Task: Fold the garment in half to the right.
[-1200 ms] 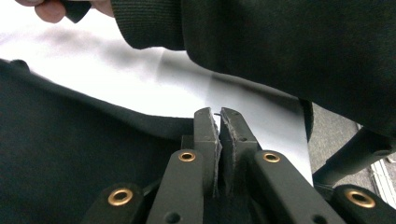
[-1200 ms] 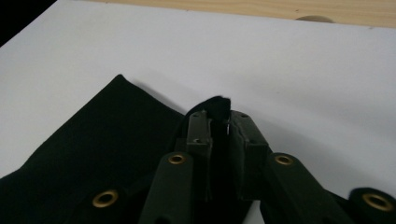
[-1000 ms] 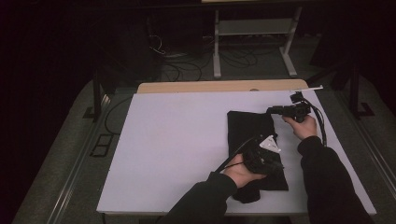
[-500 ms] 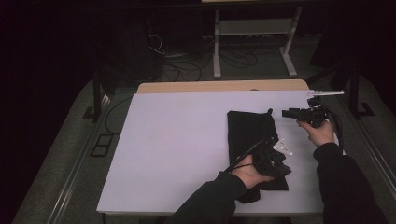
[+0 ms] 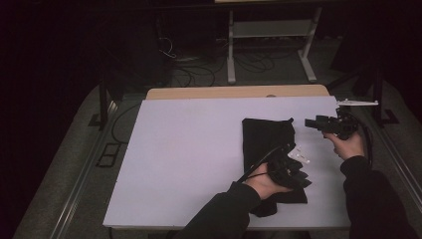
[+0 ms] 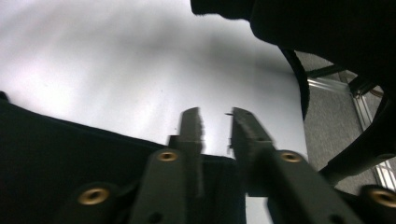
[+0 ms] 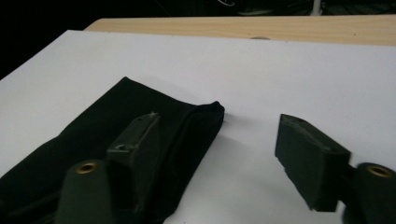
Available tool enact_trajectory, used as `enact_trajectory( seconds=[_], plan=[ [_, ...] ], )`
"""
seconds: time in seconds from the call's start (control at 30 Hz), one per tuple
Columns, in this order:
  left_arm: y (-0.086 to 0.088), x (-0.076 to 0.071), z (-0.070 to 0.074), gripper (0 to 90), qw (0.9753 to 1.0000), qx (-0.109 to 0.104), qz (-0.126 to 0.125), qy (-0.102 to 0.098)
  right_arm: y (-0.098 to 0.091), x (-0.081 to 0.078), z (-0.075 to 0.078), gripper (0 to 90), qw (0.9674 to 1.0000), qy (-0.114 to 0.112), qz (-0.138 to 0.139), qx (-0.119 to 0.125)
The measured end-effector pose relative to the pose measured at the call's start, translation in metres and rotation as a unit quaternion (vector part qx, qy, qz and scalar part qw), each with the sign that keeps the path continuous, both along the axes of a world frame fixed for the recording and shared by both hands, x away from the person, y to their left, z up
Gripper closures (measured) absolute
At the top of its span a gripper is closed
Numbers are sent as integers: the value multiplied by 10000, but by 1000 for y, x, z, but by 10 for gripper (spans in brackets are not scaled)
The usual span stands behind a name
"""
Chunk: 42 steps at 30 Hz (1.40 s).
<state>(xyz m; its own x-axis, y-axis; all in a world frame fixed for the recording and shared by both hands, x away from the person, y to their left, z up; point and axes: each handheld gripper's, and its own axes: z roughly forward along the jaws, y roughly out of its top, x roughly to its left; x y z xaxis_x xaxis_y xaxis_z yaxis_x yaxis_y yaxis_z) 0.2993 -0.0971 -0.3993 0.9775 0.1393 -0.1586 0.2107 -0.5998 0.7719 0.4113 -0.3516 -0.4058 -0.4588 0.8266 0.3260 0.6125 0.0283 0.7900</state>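
Since the earlier frame, right tool (image 5: 312, 123) has withdrawn toward the surface's (image 5: 189, 149) right edge, its jaws opening wide, empty. Left tool (image 6: 217, 126) just parted slightly over the black cloth (image 5: 271, 144) (folded, near right edge). Soft, light, limp: grip a hem corner.

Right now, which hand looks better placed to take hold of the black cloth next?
Probably the left: the left gripper sits over the black cloth, jaws just opened, nothing between them. The right gripper is beside it, apart.
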Motion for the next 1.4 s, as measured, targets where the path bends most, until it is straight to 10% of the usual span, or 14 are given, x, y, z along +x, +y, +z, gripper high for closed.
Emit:
enact_trajectory(
  seconds=[0.47, 0.83, 1.4],
  plan=[
    [33, 14, 9, 305, 9985, -324, 374, 218, 3, -12, 0, 11, 9999, 41, 23, -134],
    [62, 26, 14, 163, 9958, -529, 623, 412, 10, -23, 2, 0, 9997, 18, 90, -226],
    [92, 27, 20, 0, 9937, -528, 980, 149, 16, -42, 8, 0, 9991, -153, 253, -301]
  ],
)
